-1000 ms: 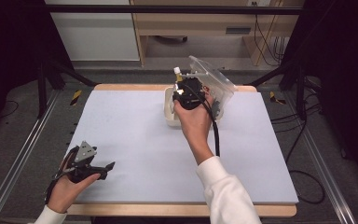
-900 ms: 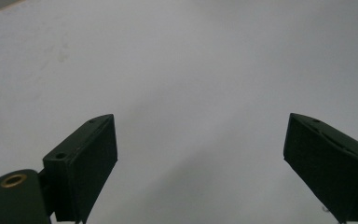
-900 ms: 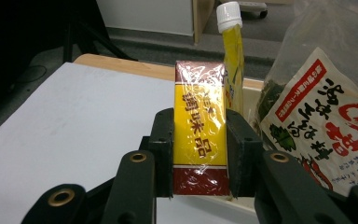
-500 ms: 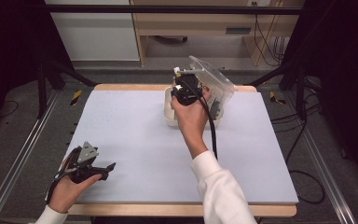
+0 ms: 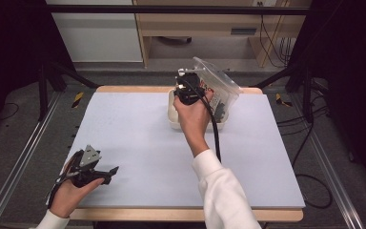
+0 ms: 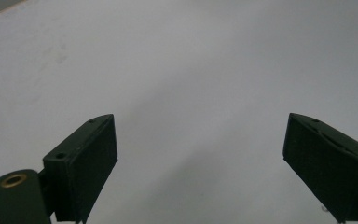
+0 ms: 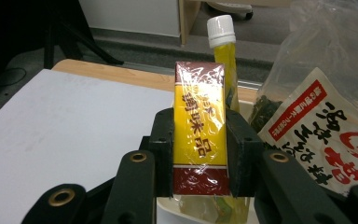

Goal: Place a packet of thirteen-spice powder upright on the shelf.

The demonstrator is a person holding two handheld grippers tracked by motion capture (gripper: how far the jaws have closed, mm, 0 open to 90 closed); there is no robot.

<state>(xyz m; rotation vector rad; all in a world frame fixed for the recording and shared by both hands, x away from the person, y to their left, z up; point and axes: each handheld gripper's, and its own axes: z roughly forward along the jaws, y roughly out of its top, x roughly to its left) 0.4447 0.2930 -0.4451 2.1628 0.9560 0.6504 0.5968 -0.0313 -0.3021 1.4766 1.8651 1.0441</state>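
One bin [image 5: 174,119] (seasoning box [image 7: 200,128] gripped).

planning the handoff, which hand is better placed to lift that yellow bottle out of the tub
Right. The right gripper is already clamped on the yellow bottle above the tub; the left gripper rests open at the table's near corner.
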